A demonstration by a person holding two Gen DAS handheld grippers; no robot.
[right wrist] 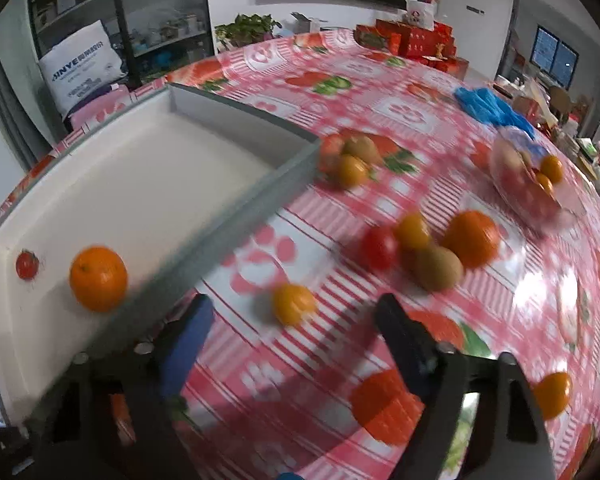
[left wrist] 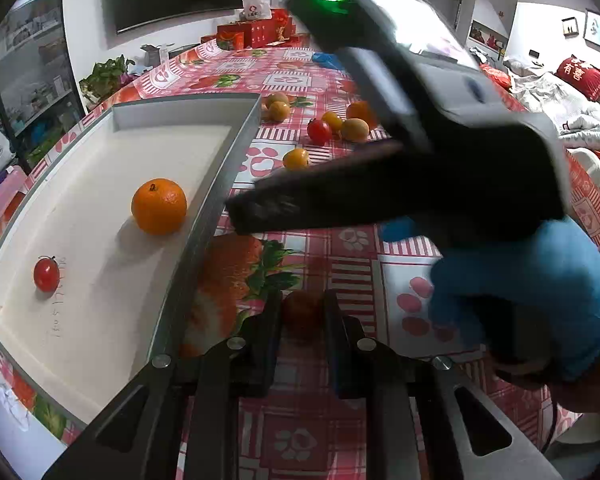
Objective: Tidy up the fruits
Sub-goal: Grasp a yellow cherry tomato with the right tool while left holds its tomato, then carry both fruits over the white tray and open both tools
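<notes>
My left gripper (left wrist: 300, 320) is shut on a small red cherry tomato (left wrist: 302, 310), just above the tablecloth beside the tray's right wall. The white tray (left wrist: 236, 148) holds an orange (left wrist: 159, 206) and another cherry tomato (left wrist: 46, 275). My right gripper (right wrist: 294, 322), held by a blue-gloved hand (left wrist: 540, 280), stands open over the table with nothing in its pads. A small yellow-orange fruit (right wrist: 294, 304) lies on the cloth just beyond its fingertips. In the left wrist view the right gripper (left wrist: 252, 208) reaches across, its tips near the tray wall.
Loose fruit lies on the red patterned cloth: a red tomato (right wrist: 380, 246), a yellow one (right wrist: 412, 232), a kiwi (right wrist: 438, 268), an orange (right wrist: 472, 238), and two more by the tray's far corner (right wrist: 352, 170). A clear fruit bag (right wrist: 528, 184) and blue plastic (right wrist: 492, 108) lie further back.
</notes>
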